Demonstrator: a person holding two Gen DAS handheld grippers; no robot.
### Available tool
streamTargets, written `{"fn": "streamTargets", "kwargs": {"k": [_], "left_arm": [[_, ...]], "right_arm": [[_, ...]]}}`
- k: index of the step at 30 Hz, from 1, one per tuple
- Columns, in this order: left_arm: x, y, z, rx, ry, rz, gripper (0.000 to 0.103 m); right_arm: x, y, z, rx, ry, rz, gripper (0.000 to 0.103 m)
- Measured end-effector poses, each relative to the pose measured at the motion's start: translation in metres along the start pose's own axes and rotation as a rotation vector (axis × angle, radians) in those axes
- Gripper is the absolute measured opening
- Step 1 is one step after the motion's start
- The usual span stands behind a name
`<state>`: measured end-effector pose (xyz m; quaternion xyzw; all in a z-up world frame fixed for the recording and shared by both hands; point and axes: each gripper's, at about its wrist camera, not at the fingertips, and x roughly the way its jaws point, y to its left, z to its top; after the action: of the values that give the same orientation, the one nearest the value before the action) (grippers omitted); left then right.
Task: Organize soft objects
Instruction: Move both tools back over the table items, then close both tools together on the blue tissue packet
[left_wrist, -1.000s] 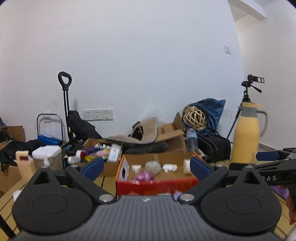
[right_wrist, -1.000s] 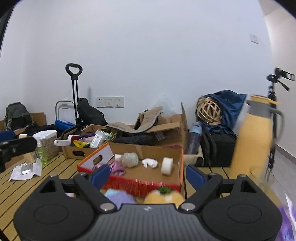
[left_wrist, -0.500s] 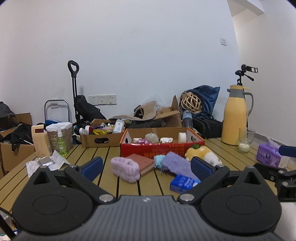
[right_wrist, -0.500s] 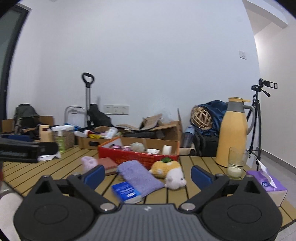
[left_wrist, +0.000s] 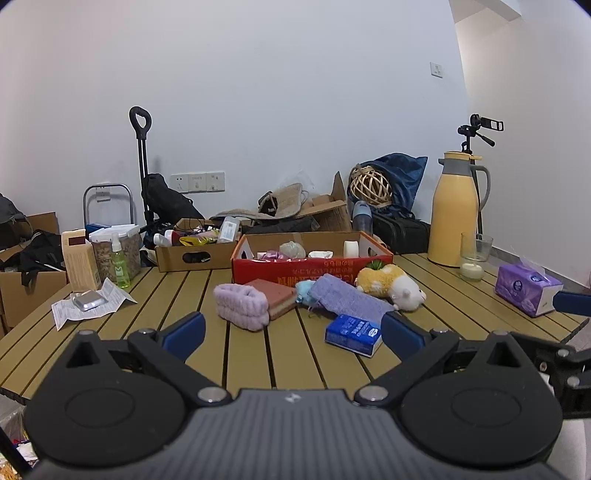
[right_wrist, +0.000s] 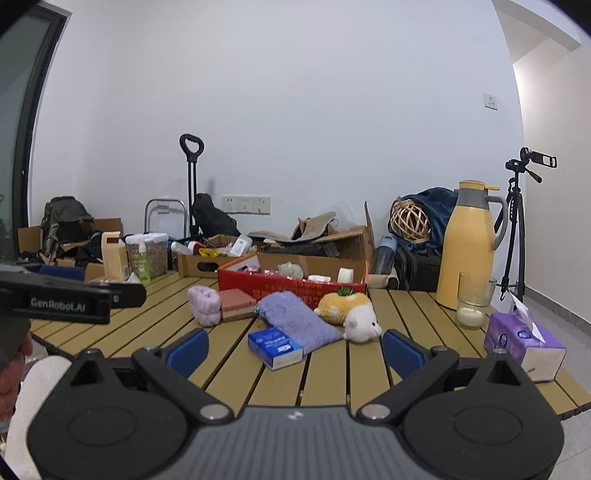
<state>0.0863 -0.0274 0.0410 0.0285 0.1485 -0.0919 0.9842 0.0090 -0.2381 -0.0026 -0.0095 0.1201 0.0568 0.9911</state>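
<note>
Both grippers, left gripper (left_wrist: 291, 328) and right gripper (right_wrist: 293, 347), hover empty with jaws wide apart at the table's near edge, probably to choose among soft items (left_wrist: 242, 304) clustered mid-table before the red box (left_wrist: 312, 264).

Far right on the slatted table (left_wrist: 258, 354): yellow thermos jug (left_wrist: 456, 210), glass candle (left_wrist: 472, 258), purple tissue pack (left_wrist: 524, 290). Far left: green spray bottle (left_wrist: 120, 264), paper leaflet (left_wrist: 92, 306). Near centre: blue packet (left_wrist: 352, 334).
</note>
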Motion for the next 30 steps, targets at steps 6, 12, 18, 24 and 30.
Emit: {"fn": "streamTargets", "kwargs": {"k": [6, 12, 18, 24, 30], "left_arm": [[0.013, 0.004, -0.015, -0.001, 0.039, 0.004, 0.103], [0.058, 0.011, -0.037, -0.048, 0.106, -0.016, 0.103], [0.118, 0.006, -0.03, -0.068, 0.154, -0.091, 0.091], [0.191, 0.008, -0.01, -0.095, 0.223, -0.215, 0.051], [0.25, 0.011, -0.006, -0.156, 0.307, -0.334, 0.051]], "right_arm": [[0.009, 0.001, -0.009, 0.007, 0.021, 0.004, 0.101], [0.052, -0.011, -0.019, 0.015, 0.077, -0.022, 0.095], [0.119, -0.032, -0.017, 0.121, 0.154, 0.018, 0.077], [0.181, -0.037, -0.023, 0.224, 0.254, 0.079, 0.051], [0.224, -0.032, -0.029, 0.298, 0.299, 0.122, 0.041]]}}
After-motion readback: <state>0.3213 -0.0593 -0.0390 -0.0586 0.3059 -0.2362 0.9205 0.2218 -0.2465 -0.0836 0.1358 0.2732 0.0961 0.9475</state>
